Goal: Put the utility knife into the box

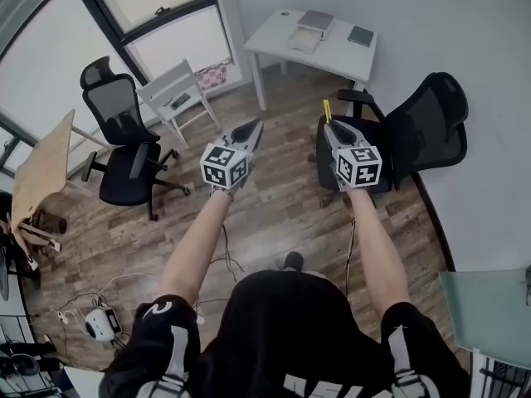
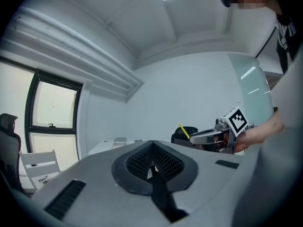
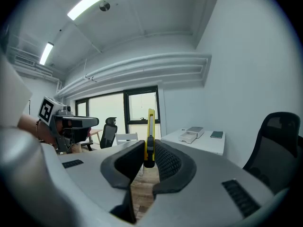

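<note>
Utility knife (image 3: 149, 126) is pinched upright between right gripper (image 3: 149, 151) jaws, held in mid-air, not yet delivered to the white box (image 3: 191, 135) on the far table (image 3: 208, 145); left gripper (image 2: 152, 167) jaws pressed together, empty

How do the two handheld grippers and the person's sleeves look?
Both the left gripper and the right gripper have grey pointed shells, black ribbed pads and a white cube with black square markers. The person wears a black short-sleeved top with white print.
</note>
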`<action>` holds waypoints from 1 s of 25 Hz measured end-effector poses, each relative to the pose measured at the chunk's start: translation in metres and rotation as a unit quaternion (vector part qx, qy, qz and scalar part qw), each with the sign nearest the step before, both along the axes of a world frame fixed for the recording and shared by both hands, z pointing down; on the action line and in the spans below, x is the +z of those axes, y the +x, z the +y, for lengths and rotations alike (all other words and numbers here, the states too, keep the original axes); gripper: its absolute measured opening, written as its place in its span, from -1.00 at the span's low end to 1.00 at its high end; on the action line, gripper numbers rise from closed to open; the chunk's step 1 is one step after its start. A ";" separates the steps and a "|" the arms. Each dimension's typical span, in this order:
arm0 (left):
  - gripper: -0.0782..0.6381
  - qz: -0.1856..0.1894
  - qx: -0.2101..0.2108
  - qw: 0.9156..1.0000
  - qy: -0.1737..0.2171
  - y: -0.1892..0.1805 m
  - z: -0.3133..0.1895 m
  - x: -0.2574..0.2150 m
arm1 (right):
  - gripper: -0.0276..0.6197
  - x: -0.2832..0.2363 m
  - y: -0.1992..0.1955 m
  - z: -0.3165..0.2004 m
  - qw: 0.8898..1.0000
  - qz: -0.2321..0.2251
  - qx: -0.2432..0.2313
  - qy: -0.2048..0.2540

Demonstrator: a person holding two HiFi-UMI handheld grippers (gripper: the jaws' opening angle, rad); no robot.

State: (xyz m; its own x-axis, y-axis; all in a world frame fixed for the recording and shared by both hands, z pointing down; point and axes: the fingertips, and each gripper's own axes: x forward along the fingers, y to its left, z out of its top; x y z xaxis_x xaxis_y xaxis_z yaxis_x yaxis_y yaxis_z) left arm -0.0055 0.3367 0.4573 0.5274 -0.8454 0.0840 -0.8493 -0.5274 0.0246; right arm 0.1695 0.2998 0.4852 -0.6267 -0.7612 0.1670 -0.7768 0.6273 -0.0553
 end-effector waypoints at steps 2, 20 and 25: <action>-0.71 0.001 -0.002 1.000 -0.002 0.004 -0.003 0.001 | -0.66 0.002 0.003 -0.003 1.000 0.000 -0.002 -0.002; -0.71 0.008 -0.007 1.000 -0.016 0.006 -0.073 0.020 | -0.66 0.018 0.005 -0.076 1.000 -0.001 -0.014 -0.019; -0.71 0.010 -0.006 1.000 -0.018 -0.004 -0.103 0.023 | -0.66 0.025 -0.007 -0.105 0.999 0.004 -0.018 -0.026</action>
